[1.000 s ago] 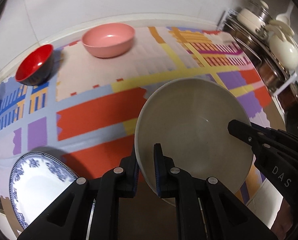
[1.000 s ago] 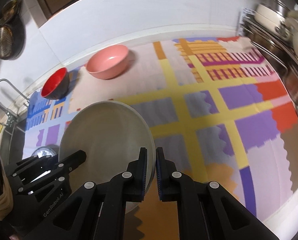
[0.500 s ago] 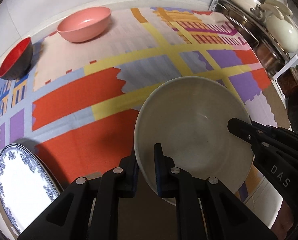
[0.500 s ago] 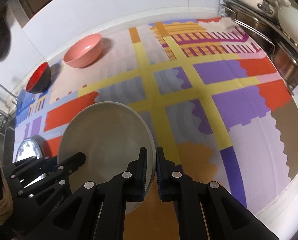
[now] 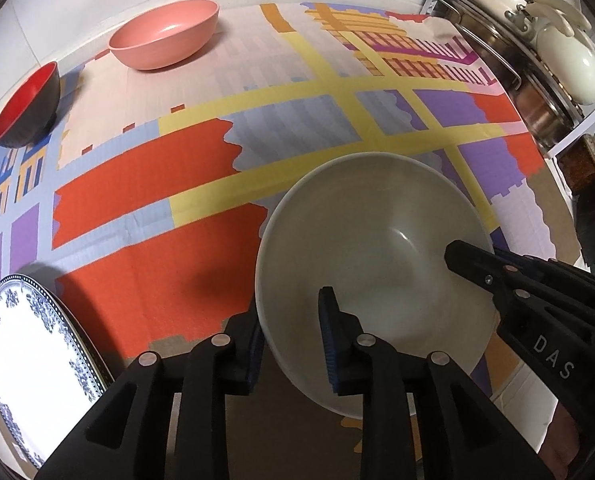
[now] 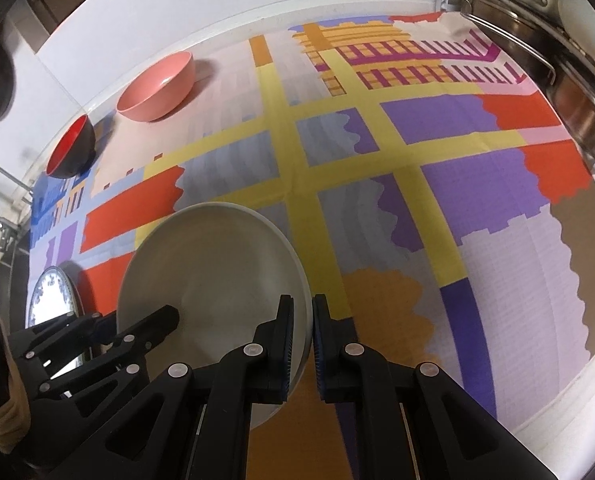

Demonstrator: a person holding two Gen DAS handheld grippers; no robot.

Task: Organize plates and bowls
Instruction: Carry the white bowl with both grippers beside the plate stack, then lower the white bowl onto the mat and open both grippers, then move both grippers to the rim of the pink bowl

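1. The left gripper (image 5: 291,342) has its jaws spread a little either side of the near-left rim of the grey bowl (image 5: 373,248); one pad is inside the bowl, the other outside, with a visible gap on the inner side, so it straddles the rim rather than pinching it
2. The right gripper (image 6: 300,346) is closed tight on the bowl's opposite rim, both blue pads pressed against the thin edge, and in the left wrist view its black fingers reach in over the bowl's right side
3. The grey bowl is tilted towards the cameras at the front of the patterned cloth (image 5: 145,184), over its red and brown patches; whether its base touches the cloth I cannot tell
4. Just left of the bowl, a blue-and-white plate (image 5: 29,376) lies at the cloth's near-left corner
5. Well apart, at the far-left edge by the white wall, sit a pink bowl (image 5: 165,34) and beside it a red-and-black bowl (image 5: 25,108)
6. At the far right, a rack of steel pots (image 5: 537,72) stands beside the cloth
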